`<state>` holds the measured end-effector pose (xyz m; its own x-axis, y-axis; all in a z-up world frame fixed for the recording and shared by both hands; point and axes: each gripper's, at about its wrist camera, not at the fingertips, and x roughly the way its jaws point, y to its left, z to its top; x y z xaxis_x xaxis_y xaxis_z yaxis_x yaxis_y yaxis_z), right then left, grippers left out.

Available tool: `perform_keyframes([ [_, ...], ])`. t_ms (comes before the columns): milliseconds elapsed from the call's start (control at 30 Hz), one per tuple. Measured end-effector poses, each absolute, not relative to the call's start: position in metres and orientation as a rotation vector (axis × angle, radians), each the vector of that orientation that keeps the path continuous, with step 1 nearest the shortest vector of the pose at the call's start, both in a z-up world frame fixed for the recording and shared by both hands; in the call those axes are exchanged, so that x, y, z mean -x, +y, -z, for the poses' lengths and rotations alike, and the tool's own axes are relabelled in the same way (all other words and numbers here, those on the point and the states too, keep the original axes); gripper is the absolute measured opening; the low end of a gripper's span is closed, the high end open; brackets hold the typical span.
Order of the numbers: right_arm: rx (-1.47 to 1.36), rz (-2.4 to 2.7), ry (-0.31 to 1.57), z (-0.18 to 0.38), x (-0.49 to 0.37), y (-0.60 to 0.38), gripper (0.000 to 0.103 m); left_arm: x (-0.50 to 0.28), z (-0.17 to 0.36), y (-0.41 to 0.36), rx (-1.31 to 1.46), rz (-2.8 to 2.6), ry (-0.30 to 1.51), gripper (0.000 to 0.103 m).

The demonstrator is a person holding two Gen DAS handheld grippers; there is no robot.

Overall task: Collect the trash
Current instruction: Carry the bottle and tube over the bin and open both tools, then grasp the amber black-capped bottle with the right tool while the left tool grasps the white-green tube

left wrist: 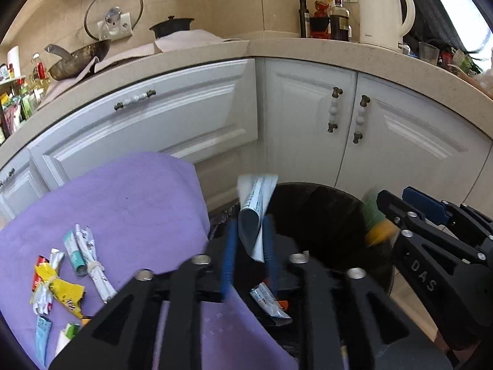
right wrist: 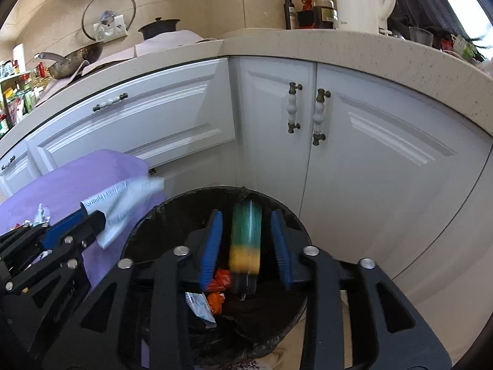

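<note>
Over the round black-lined trash bin (right wrist: 148, 215), the right hand-held gripper (right wrist: 246, 243) stands partly open, a blurred green-and-yellow wrapper (right wrist: 246, 234) loose between its blue pads, apparently dropping. The left hand-held gripper (left wrist: 248, 246), also partly open, frames a white printed plastic pouch (left wrist: 255, 206), untouched. Both look light, limp and slippery; pinch mid-body, across a fold.

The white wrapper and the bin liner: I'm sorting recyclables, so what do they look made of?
The white wrapper looks like thin glossy plastic film or coated paper: it is creased and printed. The bin liner looks like thin black plastic film: its rim is crinkled and faintly shiny. Blur leaves both uncertain.
</note>
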<state>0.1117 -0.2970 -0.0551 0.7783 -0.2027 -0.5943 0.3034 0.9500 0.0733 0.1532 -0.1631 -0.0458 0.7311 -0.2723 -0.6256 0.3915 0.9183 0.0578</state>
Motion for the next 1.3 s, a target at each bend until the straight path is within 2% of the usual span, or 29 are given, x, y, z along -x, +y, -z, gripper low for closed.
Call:
perform_keyframes([
  [33, -0.17, 0.277, 0.623, 0.056, -0.113, -0.298, 0.034, -0.153, 0.046, -0.163, -0.189, 0.365, 0.654, 0.03],
  [400, -0.165, 0.281, 0.613, 0.044, -0.098, -0.28, 0.034, -0.142, 0.035, -0.137, -0.174, 0.327, 0.653, 0.031],
  [467, -0.166, 0.273, 0.613, 0.04, -0.093, -0.272, 0.034, -0.136, 0.031, -0.127, -0.165, 0.318, 0.647, 0.033],
  [567, -0.168, 0.246, 0.613, 0.035, -0.085, -0.253, 0.034, -0.125, 0.025, -0.108, -0.149, 0.301, 0.637, 0.037],
  [800, -0.165, 0.171, 0.625, 0.031, -0.067, -0.204, 0.035, -0.095, 0.019, -0.05, -0.144, 0.23, 0.636, 0.038],
  [900, -0.145, 0.135, 0.636, 0.031, -0.064, -0.181, 0.035, -0.085, 0.018, -0.023, -0.134, 0.185, 0.63, 0.044],
  [1300, -0.075, -0.012, 0.684, 0.038, -0.067, -0.099, 0.035, -0.07, 0.032, 0.072, -0.09, 0.003, 0.67, 0.046],
])
